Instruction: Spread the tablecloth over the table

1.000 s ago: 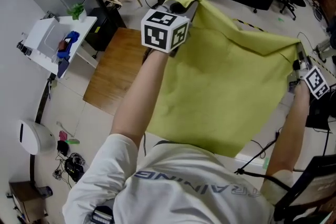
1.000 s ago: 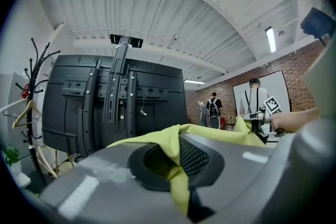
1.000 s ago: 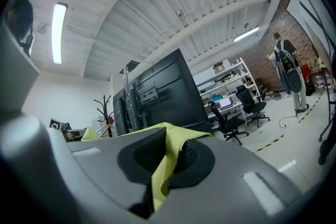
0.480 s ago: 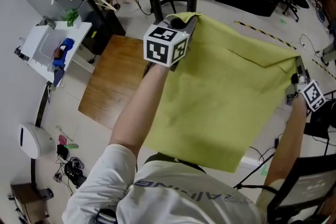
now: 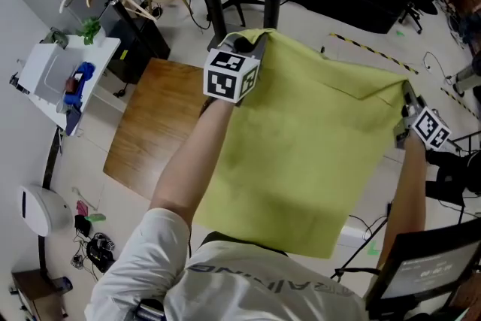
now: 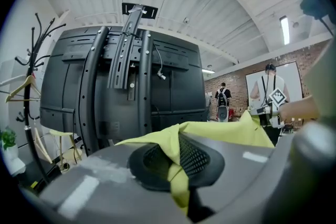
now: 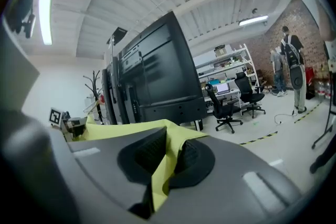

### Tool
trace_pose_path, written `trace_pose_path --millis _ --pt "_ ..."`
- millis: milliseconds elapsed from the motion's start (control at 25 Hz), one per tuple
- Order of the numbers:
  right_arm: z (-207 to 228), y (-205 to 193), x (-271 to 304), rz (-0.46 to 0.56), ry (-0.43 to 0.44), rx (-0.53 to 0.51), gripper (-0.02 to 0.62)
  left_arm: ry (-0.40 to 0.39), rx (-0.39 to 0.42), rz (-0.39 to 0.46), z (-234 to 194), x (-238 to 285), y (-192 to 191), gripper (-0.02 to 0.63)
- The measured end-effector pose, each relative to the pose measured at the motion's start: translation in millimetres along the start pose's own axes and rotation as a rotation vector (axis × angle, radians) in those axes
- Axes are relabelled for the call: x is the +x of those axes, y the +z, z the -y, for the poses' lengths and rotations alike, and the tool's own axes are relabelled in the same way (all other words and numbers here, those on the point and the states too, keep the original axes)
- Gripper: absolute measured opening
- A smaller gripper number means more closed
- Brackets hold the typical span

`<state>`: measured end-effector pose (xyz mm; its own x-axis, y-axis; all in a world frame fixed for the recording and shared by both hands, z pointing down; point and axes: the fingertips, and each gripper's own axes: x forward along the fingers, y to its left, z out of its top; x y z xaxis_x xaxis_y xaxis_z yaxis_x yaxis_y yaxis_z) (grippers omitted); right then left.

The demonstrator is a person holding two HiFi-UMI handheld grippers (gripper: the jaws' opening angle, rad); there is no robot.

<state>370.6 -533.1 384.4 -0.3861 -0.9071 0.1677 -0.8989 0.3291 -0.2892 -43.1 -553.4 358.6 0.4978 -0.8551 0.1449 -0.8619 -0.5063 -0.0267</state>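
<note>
We hold the yellow-green tablecloth (image 5: 308,154) stretched in the air in front of us by its two far corners. Our left gripper (image 5: 253,41) has its jaws closed tight on the far left corner, a fold of cloth squeezed between the pads, and our right gripper (image 5: 406,94) is clamped the same way on the far right corner. The cloth hangs from that far edge down toward our chest, and the wooden table (image 5: 143,131) shows past the cloth's left edge, beneath our left forearm.
</note>
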Motion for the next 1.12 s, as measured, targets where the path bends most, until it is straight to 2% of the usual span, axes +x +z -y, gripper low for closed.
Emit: trace_pose_path --millis 200,320,480,840,1040,1120 --pt "-16 -46 44 -0.093 -0.027 -0.178 0.009 0.029 0.027 -0.05 -17 31 -47 0.015" --pt "-15 -68 62 -0.119 -0.035 -0.208 0.009 0.023 0.031 -0.071 -20 51 -71 0.015" --pt "2 -95 76 -0.154 -0.045 -0.192 0.009 0.027 0.01 -0.115 -30 73 -107 0.015" --pt "47 -164 93 -0.237 -0.072 -0.079 0.009 0.025 -0.059 -0.222 -48 104 -185 0.017" --pt "59 -179 91 -0.249 -0.097 -0.019 0.009 -0.017 -0.126 -0.27 -53 103 -211 0.032" --pt "66 -188 100 -0.254 -0.099 -0.008 0.009 -0.045 -0.15 -0.281 -55 110 -223 0.068"
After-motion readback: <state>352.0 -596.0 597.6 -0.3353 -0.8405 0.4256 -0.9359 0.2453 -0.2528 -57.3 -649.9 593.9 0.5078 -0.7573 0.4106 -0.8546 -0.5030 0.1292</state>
